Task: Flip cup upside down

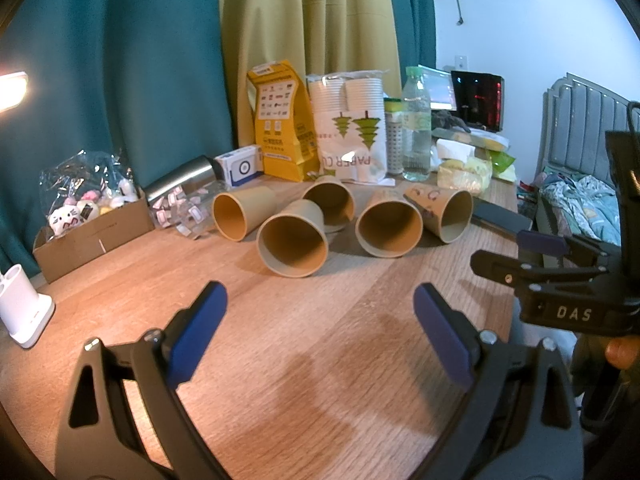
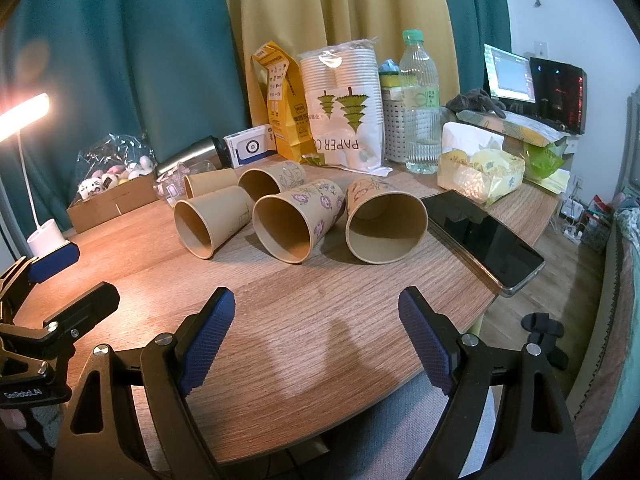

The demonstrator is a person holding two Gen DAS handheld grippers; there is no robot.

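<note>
From the left wrist, the left claw (image 1: 320,332) is spread wide and holds nothing, low over the bare counter (image 1: 340,360). Five paper cups lie on their sides ahead of it, mouths turned toward the camera. The nearest cup (image 1: 292,240) is straight ahead and slightly left of the claw's midline, its long axis running away toward the paper-cup bag (image 1: 352,140) behind it. The right claw (image 1: 532,256) shows at the far right edge, beside the row.

From the right wrist, the right claw (image 2: 316,332) is likewise spread and empty. The flowered cup (image 2: 298,220) lies dead ahead, well short of the paper-cup bag (image 2: 346,120), with a neighbouring cup (image 2: 384,226) just right of it, beside the phone (image 2: 484,236). Judging by this, each claw has a cup in line; the open mouths face the claws, so the grasp must cross the cup's axis.
</note>
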